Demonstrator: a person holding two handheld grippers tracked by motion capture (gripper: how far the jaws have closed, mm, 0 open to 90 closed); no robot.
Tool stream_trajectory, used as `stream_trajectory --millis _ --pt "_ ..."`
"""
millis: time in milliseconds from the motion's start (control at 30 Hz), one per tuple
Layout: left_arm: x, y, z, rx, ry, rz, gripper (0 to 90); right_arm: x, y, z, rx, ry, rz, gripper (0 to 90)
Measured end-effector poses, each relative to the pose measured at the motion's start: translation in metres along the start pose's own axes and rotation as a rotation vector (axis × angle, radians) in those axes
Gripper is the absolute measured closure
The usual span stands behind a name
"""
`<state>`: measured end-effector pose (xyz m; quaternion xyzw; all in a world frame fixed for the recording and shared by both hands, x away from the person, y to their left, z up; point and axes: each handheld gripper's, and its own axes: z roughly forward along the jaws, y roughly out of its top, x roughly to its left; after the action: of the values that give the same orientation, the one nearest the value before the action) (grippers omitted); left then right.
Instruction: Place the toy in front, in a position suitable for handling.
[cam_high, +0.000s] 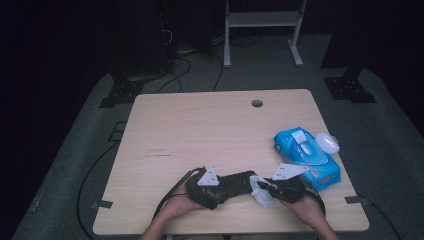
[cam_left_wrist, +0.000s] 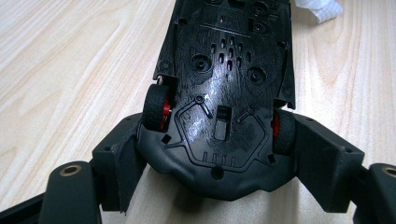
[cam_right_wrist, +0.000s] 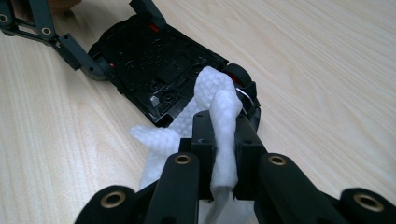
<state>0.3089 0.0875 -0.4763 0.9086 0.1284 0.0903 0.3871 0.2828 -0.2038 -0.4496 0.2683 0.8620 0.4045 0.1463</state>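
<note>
A black toy car (cam_high: 235, 183) lies upside down near the table's front edge, its ribbed underside (cam_left_wrist: 224, 79) and red-hubbed wheels (cam_left_wrist: 156, 108) facing up. My left gripper (cam_high: 209, 186) is shut on the car, one jaw against each side at the wheels (cam_left_wrist: 284, 132). My right gripper (cam_high: 280, 189) is shut on a white wet wipe (cam_right_wrist: 223, 121). The wipe's crumpled end rests against the other end of the car's underside (cam_right_wrist: 154, 65), beside a wheel (cam_right_wrist: 238, 74). In the high view the wipe (cam_high: 262, 192) shows between the two grippers.
A blue pack of wet wipes (cam_high: 306, 156) with its white flap open lies at the right of the wooden table (cam_high: 200, 130). A white lid-like piece (cam_high: 327, 142) sits next to it. A cable hole (cam_high: 257, 103) is at the back edge.
</note>
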Motion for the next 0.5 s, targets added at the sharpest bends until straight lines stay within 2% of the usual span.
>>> stream_trajectory --millis 100,233,333,367,500 --pt "-0.001 0.0 0.0 -0.001 0.008 0.011 23.7 0.003 0.001 0.002 -0.003 0.003 -0.014 81.8" --pt "-0.004 0.002 0.001 -0.007 -0.003 0.023 23.8 0.008 0.006 0.008 -0.016 0.007 -0.031 81.8" --pt "-0.006 0.003 0.002 -0.007 -0.008 0.034 23.7 0.008 0.007 0.011 -0.028 -0.01 -0.017 81.5" --pt "-0.005 0.003 0.002 -0.011 -0.014 0.024 23.7 0.005 0.007 0.011 -0.032 -0.018 -0.003 81.6" --pt "-0.005 0.003 0.002 -0.008 -0.013 0.032 23.7 -0.002 0.005 0.007 -0.031 -0.041 0.024 81.3"
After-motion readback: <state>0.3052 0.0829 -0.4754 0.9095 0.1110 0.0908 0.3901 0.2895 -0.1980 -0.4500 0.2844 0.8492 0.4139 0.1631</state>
